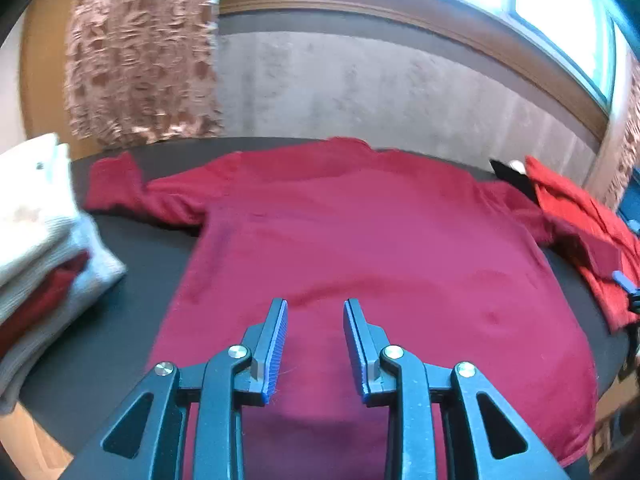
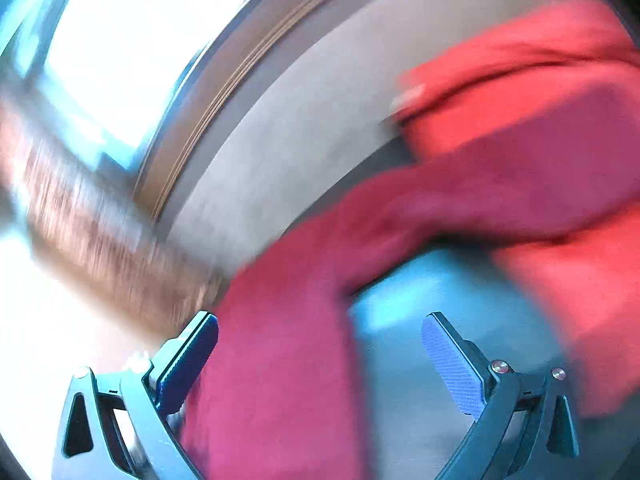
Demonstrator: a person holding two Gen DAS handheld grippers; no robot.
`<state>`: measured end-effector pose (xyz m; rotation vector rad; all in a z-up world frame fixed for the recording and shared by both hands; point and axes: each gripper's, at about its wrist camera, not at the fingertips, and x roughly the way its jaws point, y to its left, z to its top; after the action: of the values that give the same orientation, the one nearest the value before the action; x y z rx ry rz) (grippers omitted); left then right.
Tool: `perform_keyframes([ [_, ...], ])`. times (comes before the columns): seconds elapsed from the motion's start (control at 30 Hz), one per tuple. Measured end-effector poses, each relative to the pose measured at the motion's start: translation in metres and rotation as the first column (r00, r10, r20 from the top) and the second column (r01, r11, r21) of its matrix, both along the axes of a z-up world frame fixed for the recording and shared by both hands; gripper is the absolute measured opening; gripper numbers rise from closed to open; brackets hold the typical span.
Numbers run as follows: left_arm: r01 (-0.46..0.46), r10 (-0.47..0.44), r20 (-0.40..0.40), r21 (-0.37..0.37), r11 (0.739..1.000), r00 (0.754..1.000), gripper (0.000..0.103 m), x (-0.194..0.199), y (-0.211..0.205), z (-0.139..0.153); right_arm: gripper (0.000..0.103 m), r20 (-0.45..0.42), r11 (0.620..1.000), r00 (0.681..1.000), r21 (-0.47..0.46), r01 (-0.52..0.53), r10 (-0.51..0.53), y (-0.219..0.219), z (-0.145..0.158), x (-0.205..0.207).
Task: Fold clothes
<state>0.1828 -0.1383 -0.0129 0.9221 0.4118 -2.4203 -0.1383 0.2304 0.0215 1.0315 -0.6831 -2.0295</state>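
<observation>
Spread flat across a dark table [image 1: 132, 248], back side up, collar toward the far edge below a window wall: a maroon shirt [image 1: 360, 240], its left sleeve stretched out over the tabletop, its right sleeve running off toward the right edge. Stacked at the table's near left corner: a pile of folded clothes [image 1: 44, 248], pale knits with a dark red layer between them. Heaped at the far right, just beside the shirt's right shoulder: an orange-red garment [image 1: 584, 224], with something black tucked behind it. Hanging at far left against the wall: a patterned brown curtain [image 1: 140, 52].

Poised over the shirt's near hem, in the left wrist view: the left gripper [image 1: 315, 340], jaws parted by a moderate gap, nothing between the blue pads, cloth visible beneath but contact impossible to judge.

Heavily blurred, in the right wrist view: the right gripper [image 2: 320, 364], jaws spread wide. Draped down past the inner face of its left finger: the maroon sleeve [image 2: 280, 360], close against or touching that pad [image 2: 188, 360], well apart from the opposite pad [image 2: 452, 364], so not clamped. Beyond the sleeve, at upper right: the orange-red garment [image 2: 540, 80] again, smeared by blur. At upper left: bright window glare and the curtain, streaked.
</observation>
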Motion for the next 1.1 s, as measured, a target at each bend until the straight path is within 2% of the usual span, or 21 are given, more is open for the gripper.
perform_keyframes([
  [0.07,0.030,-0.030,0.026,0.019,0.999,0.999,0.029,-0.013,0.001,-0.008,0.103,0.051,0.985,0.985,-0.032,0.167,-0.166,0.055,-0.009,-0.016],
  [0.17,0.055,-0.058,0.064,0.044,0.998,0.996,0.029,-0.028,0.002,-0.020,0.103,0.096,0.932,0.929,-0.034,0.362,-0.357,0.118,-0.019,-0.035],
  [0.23,0.058,-0.063,0.085,0.058,0.997,0.994,0.030,-0.035,0.001,-0.029,0.103,0.092,0.918,0.916,-0.039,0.395,-0.390,0.134,-0.024,-0.051],
  [0.37,0.041,-0.043,0.045,0.054,0.998,0.998,0.036,-0.032,0.001,-0.031,0.103,0.123,0.927,0.921,-0.018,0.375,-0.370,0.134,-0.042,-0.078],
  [0.43,0.040,-0.041,0.035,0.048,0.998,0.999,0.037,-0.030,0.002,-0.032,0.102,0.093,0.924,0.921,-0.015,0.382,-0.379,0.130,-0.043,-0.079],
  [0.5,0.041,-0.042,0.029,0.051,0.998,0.999,0.037,-0.029,0.001,-0.032,0.084,0.045,0.928,0.927,0.041,0.371,-0.373,0.120,-0.038,-0.077],
  [0.53,0.041,-0.043,0.027,0.052,0.998,0.999,0.037,-0.029,0.001,-0.032,0.049,0.038,0.933,0.933,0.042,0.356,-0.358,0.118,-0.037,-0.077],
  [0.57,0.042,-0.043,0.024,0.054,0.998,0.999,0.037,-0.028,0.000,-0.033,0.018,0.031,0.939,0.939,0.043,0.341,-0.342,0.117,-0.036,-0.077],
  [0.6,0.042,-0.043,0.021,0.055,0.998,0.999,0.038,-0.028,0.000,-0.033,0.014,0.036,0.939,0.939,0.058,0.340,-0.343,0.114,-0.037,-0.078],
  [0.63,0.042,-0.044,0.019,0.057,0.997,0.999,0.038,-0.028,-0.001,-0.033,0.020,0.051,0.935,0.935,0.078,0.345,-0.350,0.113,-0.040,-0.081],
  [0.67,0.043,-0.044,0.016,0.058,0.997,0.999,0.038,-0.027,-0.001,-0.033,0.030,0.066,0.931,0.932,0.099,0.350,-0.358,0.111,-0.043,-0.085],
  [0.73,0.044,-0.045,0.011,0.061,0.997,0.999,0.038,-0.027,-0.002,-0.033,0.043,0.144,0.927,0.916,0.034,0.374,-0.375,0.115,-0.054,-0.089],
  [0.83,0.045,-0.046,0.003,0.066,0.997,0.999,0.038,-0.026,-0.003,-0.034,0.061,0.134,0.928,0.920,0.005,0.372,-0.369,0.109,-0.055,-0.090],
  [0.93,0.047,-0.047,-0.005,0.071,0.996,0.999,0.038,-0.025,-0.004,-0.034,0.062,0.092,0.933,0.929,0.084,0.351,-0.357,0.094,-0.052,-0.094],
  [1.0,0.048,-0.047,-0.012,0.074,0.996,0.999,0.038,-0.024,-0.005,-0.035,0.042,0.071,0.929,0.933,0.145,0.341,-0.353,0.086,-0.046,-0.097],
  [1.03,0.048,-0.047,-0.015,0.077,0.996,0.999,0.038,-0.024,-0.005,-0.035,0.015,0.068,0.937,0.941,0.136,0.321,-0.332,0.081,-0.044,-0.099],
  [1.07,0.048,-0.047,-0.019,0.079,0.996,0.999,0.039,-0.024,-0.006,-0.035,0.009,0.056,0.942,0.947,0.141,0.305,-0.316,0.071,-0.038,-0.101],
  [1.1,0.048,-0.047,-0.023,0.081,0.996,0.999,0.039,-0.023,-0.006,-0.036,0.009,0.044,0.946,0.953,0.146,0.290,-0.299,0.061,-0.032,-0.103],
])
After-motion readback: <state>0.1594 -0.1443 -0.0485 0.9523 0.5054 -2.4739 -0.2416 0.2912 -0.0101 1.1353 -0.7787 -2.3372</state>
